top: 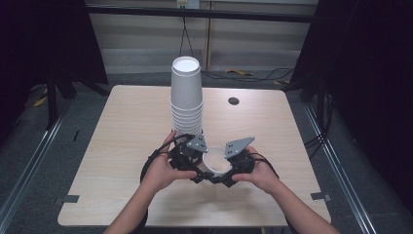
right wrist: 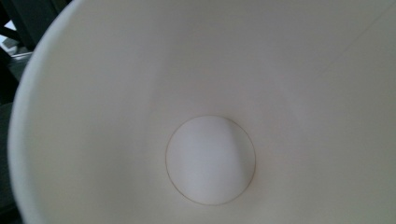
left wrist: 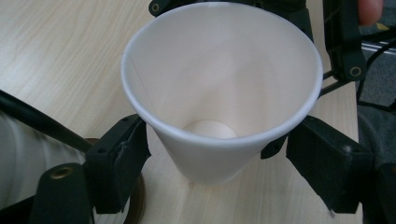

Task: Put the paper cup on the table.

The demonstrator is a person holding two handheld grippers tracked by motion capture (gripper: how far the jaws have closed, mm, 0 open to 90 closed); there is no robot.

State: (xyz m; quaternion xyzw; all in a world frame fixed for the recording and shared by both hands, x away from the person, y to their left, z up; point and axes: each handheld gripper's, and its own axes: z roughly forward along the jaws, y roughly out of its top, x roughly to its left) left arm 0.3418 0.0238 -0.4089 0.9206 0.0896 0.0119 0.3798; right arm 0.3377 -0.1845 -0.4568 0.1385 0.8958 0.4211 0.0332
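A single white paper cup (top: 215, 163) stands upright on the bench (top: 122, 146), just in front of the tall stack of cups (top: 186, 97) and close to the person's edge. The left gripper (top: 192, 161) sits at the cup's left side, between the cup and the base of the stack; in the left gripper view its two black jaws press against the cup's tapered wall from either side, below the rim, so it is clamped on the cup (left wrist: 219, 102). The right gripper (top: 234, 163) is at the cup's right side, touching or very near its rim. The right gripper view looks straight down into the cup (right wrist: 210, 158) with no jaw showing, so I cannot tell whether that gripper's jaws are apart or together

Risks from here, as I judge them:
- The paper wall is thin, and the left gripper's squeeze could dent or oval the cup; a crushed cup would not nest cleanly on the stack
- The jaws hold a cone that narrows downward, so on lifting the cup may slide down and drop out unless the rim catches
- The left gripper and its cable lie right beside the stack's base; a sideways swing could nudge the tall, slightly leaning stack and topple it
- With both grippers crowding the one cup, opposing pulls could tear or fold its rim
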